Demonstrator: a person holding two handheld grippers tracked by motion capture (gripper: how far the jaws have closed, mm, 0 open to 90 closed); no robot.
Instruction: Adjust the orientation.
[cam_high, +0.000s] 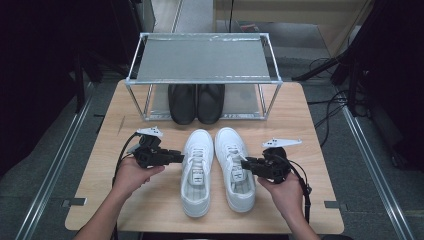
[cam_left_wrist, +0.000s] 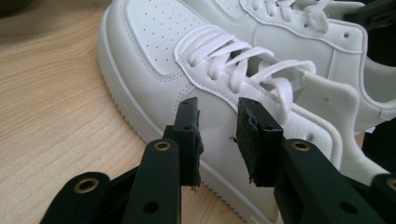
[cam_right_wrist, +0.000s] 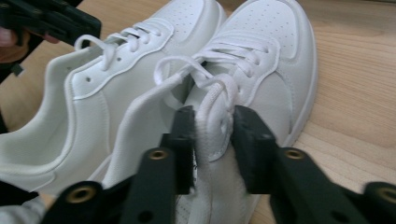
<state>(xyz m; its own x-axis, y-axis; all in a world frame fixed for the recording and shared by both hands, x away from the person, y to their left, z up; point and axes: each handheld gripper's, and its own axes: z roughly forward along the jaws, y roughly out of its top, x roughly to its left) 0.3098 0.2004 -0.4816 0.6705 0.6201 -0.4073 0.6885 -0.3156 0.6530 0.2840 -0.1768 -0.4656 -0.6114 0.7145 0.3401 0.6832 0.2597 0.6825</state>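
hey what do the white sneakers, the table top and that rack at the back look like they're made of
White sneakers: smooth leather or a synthetic lookalike, slight sheen, stitched panels, perforated toes, woven flat laces.
Table top: pale wood or wood-look laminate, matte, with visible grain.
Rack: apparently metal, silvery tube frame with a grey flat shelf; the shelf's material is unclear.

The light is even and comes from above, with soft shadows on the table (cam_high: 150, 200). The room around is dark. The near jaws look blurred.
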